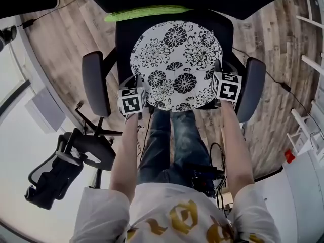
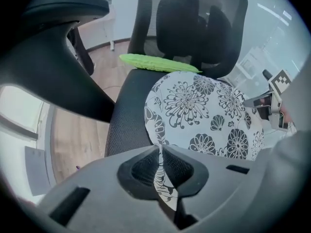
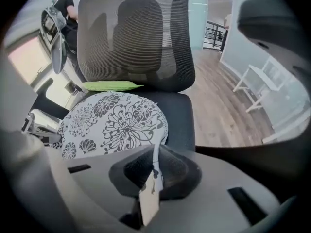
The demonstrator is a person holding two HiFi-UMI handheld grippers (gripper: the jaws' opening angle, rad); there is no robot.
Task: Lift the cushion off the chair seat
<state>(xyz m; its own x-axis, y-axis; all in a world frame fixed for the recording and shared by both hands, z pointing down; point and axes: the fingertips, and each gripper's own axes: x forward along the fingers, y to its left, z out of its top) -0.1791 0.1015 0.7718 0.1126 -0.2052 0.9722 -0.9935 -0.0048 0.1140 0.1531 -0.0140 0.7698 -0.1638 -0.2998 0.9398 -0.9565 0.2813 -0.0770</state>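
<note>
A round white cushion [image 1: 174,62] with black flower print lies on the black chair seat [image 1: 124,39]. My left gripper [image 1: 137,82] is shut on the cushion's near left edge. In the left gripper view the printed fabric [image 2: 204,110] runs down into the pinch of that gripper [image 2: 160,171]. My right gripper [image 1: 217,69] is shut on the near right edge. The right gripper view shows a fold of the cushion [image 3: 114,123] and its tag clamped in that gripper [image 3: 154,171]. Both grippers point steeply down.
A long green bumpy object [image 1: 147,12] lies at the back of the seat against the backrest [image 3: 131,33]. Armrests [image 1: 95,82] [image 1: 253,87] flank the seat. A second black chair [image 1: 66,166] stands at lower left and white shelving [image 1: 311,14] at right. Cables trail over the wood floor.
</note>
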